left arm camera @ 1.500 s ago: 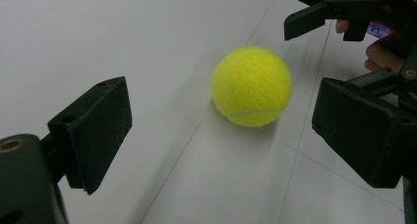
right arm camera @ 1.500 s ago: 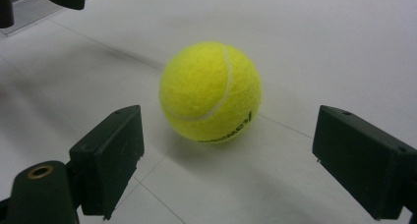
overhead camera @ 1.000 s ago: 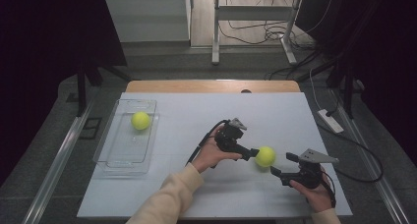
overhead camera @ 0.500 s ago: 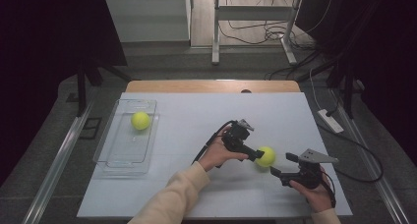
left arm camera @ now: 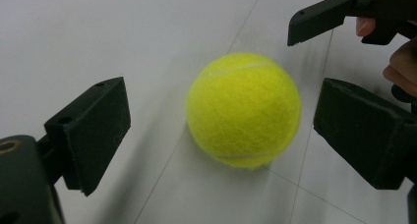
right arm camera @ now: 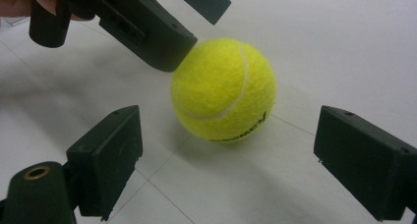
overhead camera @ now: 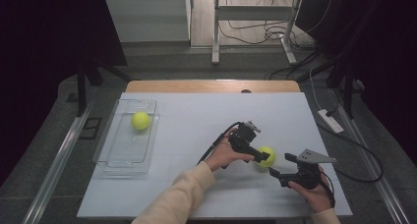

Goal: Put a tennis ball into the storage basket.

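Yellow felt marks the ball (overhead camera: 266, 156) on the white desk (overhead camera: 196, 116), right of centre and toward the near edge. It lies between two sets of tongs. The left tongs (overhead camera: 259, 158) reach in from the left, held in the left hand (overhead camera: 223, 154) — their tips sit right at the ball in the high view. In the left gripper view the ball (left arm camera: 244, 109) rests on the desk between the two black jaws, which stand wide apart; there is a clear gap on the left side and a narrower one on the right, and neither jaw presses it.

The right tongs (overhead camera: 274, 173) lie just below and right of the ball, gripped by the right hand (overhead camera: 312, 190), with a grey plate on top. In the right gripper view the ball (right arm camera: 223, 89) sits ahead of the spread jaws, beyond their tips — these tongs are also wide open and hold nothing. One jaw of the left tongs (right arm camera: 196, 17) shows there against the ball's upper left; whether it touches cannot be told.

Far off at the left of the desk stands a clear tray (overhead camera: 109, 150), with a second ball (overhead camera: 140, 120) lying in its far end.
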The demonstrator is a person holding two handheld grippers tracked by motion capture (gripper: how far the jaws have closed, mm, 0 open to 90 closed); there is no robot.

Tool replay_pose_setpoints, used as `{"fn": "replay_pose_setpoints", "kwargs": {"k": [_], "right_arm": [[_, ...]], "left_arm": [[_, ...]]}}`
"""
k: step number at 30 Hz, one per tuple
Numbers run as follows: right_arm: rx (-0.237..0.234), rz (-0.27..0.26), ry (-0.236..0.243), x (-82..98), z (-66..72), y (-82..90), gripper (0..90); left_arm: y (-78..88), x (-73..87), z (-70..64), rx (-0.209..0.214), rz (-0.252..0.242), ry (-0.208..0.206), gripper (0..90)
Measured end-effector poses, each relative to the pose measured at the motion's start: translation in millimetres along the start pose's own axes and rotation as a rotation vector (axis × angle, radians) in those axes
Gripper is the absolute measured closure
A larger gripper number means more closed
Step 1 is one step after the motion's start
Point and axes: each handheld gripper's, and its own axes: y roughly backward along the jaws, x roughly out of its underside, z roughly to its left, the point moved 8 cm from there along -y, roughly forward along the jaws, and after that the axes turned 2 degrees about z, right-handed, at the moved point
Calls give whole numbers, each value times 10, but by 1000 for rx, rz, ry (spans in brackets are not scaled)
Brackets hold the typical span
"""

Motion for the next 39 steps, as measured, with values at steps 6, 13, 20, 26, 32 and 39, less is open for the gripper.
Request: {"fn": "replay_pose_setpoints", "kwargs": {"k": [6, 13, 20, 26, 32, 39], "right_arm": [[-1, 7, 0, 11, -1, -4, 108], [4, 18, 12, 23, 3, -16, 108], [3, 16, 8, 26, -7, -7, 108], [-1, 17, 9, 27, 0, -9, 108], [1, 17, 9, 29, -10, -2, 108], [2, 17, 11, 30, -10, -2, 108]], "left_arm": [[-74, -16, -4, -3, 14, 1, 80], [-164, -50, -47, 3, 32, -9, 81], [-242, -47, -70, 7, 49, -13, 85], [-292, -13, -68, 3, 66, -33, 147], [-295, 5, -113, 32, 77, -67, 267], [-262, 1, -101, 17, 80, -72, 277]]}}
